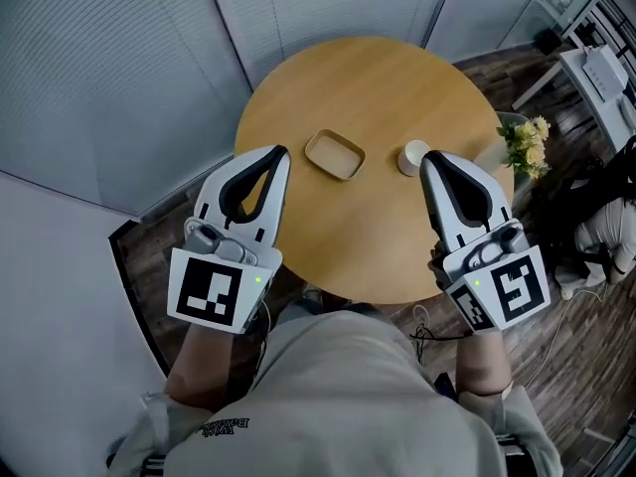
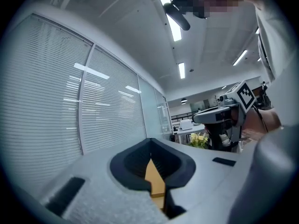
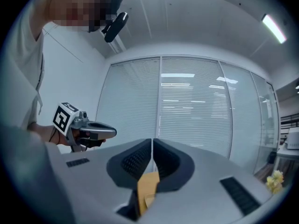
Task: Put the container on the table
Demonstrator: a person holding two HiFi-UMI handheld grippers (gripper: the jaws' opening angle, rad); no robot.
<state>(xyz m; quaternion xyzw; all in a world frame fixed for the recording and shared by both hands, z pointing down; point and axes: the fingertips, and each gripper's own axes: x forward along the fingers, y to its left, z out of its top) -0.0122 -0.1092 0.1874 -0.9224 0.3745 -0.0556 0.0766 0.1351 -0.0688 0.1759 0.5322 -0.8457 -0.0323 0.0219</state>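
Note:
A shallow tan container (image 1: 334,154) lies on the round wooden table (image 1: 368,87), near its middle. My left gripper (image 1: 282,151) is held over the table's near left edge, just left of the container, jaws shut and empty. My right gripper (image 1: 428,157) hangs to the right, its tip beside a small white cup (image 1: 411,157), jaws shut with nothing in them. In the left gripper view my left gripper (image 2: 150,146) shows only a sliver of tabletop beyond its closed jaws. The right gripper view shows the same beyond my right gripper (image 3: 152,143).
Yellow flowers (image 1: 527,145) stand at the table's right edge. A white desk (image 1: 596,78) and dark bags (image 1: 601,207) are on the floor side to the right. Blinds and glass walls (image 1: 119,68) close in the far and left sides.

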